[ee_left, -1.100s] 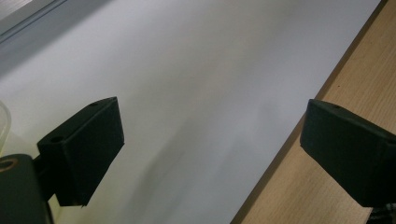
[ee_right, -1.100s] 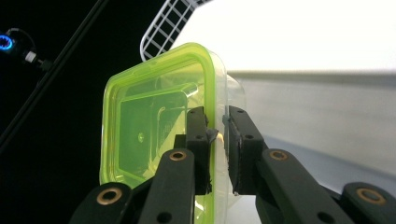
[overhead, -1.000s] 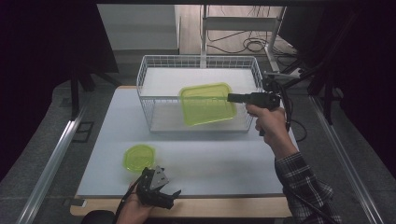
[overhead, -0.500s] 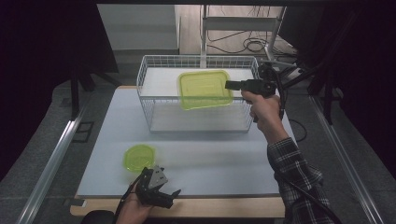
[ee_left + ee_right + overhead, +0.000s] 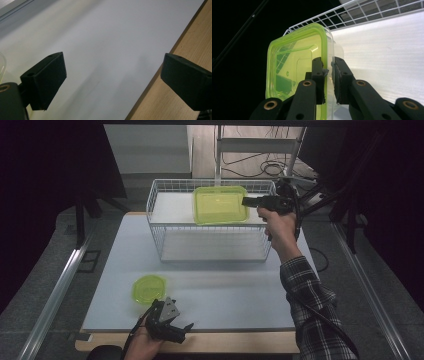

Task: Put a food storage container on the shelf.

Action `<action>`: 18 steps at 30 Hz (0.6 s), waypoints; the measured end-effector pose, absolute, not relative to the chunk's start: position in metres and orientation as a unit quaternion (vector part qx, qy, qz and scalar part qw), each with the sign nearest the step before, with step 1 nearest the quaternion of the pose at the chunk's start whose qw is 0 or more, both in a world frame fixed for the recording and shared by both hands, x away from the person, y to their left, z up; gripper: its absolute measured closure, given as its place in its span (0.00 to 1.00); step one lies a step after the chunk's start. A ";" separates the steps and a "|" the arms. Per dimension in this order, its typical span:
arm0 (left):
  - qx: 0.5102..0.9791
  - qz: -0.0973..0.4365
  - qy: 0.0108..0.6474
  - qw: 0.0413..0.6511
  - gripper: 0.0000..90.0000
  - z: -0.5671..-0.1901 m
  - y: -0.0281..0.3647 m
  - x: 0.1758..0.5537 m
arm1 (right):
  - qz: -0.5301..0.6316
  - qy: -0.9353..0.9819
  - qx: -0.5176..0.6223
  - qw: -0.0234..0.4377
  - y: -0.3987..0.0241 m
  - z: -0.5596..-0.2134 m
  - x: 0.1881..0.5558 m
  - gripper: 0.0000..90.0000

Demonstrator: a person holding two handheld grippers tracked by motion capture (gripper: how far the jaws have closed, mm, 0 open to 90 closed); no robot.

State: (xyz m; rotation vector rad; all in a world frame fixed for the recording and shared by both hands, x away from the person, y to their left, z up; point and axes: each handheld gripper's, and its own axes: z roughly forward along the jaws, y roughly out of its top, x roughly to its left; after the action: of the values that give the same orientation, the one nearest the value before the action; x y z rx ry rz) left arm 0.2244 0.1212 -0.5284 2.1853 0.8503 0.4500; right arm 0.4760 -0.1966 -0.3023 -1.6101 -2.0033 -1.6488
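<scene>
White matting (image 5: 225,290) covers our table, dark floor around it. Our right gripper (image 5: 248,201), upper right of the high view, clamps the rim of one green box (image 5: 220,205), held over one wire basket (image 5: 210,251) at upper centre; its long axis runs left to right, lid up. Our left gripper (image 5: 186,330), bottom left, stands open, empty. One round green lid (image 5: 148,288) lies just above it.

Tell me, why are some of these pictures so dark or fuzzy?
High view: the table is lit, the room around it black. Left gripper view: the near jaws look soft, the tabletop smooth and bright. Right gripper view: the green box is sharp against darkness.
</scene>
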 end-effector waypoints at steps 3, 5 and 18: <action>0.851 0.176 0.331 0.369 0.07 -0.528 0.121 0.224 | -0.537 -0.654 -0.531 0.039 -0.195 -0.302 0.480 0.89; 0.851 0.175 0.330 0.369 0.07 -0.528 0.121 0.224 | -0.536 -0.655 -0.532 0.034 -0.193 -0.302 0.483 0.89; 0.852 0.175 0.330 0.368 0.07 -0.528 0.122 0.224 | -0.525 -0.652 -0.547 0.025 -0.187 -0.306 0.498 0.89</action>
State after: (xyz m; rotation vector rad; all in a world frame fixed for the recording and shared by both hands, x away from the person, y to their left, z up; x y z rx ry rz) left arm 0.2244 0.1216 -0.5282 2.1871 0.8467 0.4485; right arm 0.4975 -0.1874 -0.3065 -1.6910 -2.0155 -1.6223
